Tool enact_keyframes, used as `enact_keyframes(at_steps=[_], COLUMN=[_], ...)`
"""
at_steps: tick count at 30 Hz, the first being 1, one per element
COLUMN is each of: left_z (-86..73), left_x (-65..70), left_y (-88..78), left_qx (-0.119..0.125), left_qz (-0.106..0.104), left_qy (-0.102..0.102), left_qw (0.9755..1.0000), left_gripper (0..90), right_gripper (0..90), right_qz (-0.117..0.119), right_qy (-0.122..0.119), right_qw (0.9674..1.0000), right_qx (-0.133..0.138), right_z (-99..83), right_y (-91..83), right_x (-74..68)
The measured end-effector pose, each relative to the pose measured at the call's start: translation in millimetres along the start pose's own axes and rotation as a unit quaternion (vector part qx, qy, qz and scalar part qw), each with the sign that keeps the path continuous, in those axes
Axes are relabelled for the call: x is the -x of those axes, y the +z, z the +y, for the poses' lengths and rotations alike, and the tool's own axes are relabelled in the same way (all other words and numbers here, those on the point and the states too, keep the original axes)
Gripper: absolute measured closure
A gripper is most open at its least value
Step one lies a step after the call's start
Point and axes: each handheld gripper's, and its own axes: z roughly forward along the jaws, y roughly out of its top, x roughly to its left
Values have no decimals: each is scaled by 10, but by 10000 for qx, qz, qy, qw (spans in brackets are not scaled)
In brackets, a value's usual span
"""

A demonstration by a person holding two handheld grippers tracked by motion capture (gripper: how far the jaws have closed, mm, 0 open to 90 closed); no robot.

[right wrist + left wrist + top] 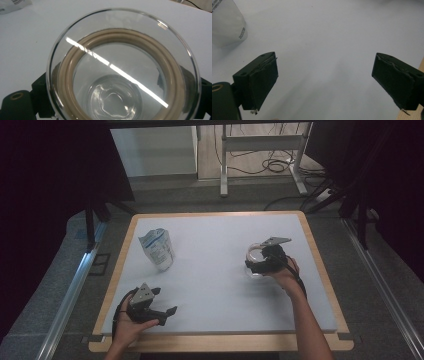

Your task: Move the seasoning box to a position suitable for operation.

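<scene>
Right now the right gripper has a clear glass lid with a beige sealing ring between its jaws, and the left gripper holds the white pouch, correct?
Not quite: the left gripper holds nothing. The left gripper view shows its jaws wide apart over bare table, the white pouch standing apart. The right gripper does have the clear glass lid between its jaws.

On the white surface [220, 285], the right gripper [256, 260] grips a clear glass jar [254, 256], well right of an upright white-blue pouch [158, 249].
</scene>
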Motion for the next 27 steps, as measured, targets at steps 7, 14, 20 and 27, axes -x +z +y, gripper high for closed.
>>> enact_keyframes(at_steps=[7, 14, 20, 27], left_z=[-2, -2, -3, -3], left_x=[-5, -2, -18, -11], left_y=[-1, -3, -12, -11], left_qx=[14, 19, 35, 35], left_qz=[13, 22, 35, 8], left_qy=[-6, -6, -24, -36], left_qw=[10000, 10000, 10000, 10000], left_gripper=[68, 69, 70, 70], right_gripper=[114, 114, 114, 114], right_qz=[-42, 12, 42, 136], right_qy=[-94, -125, -163, -215], right_qw=[9999, 9999, 9999, 9997], right_qx=[-43, -11, 8, 56], right_z=[18, 44, -1, -77], right_y=[-35, -182, -317, -432], right_x=[-2, 2, -71, -256])
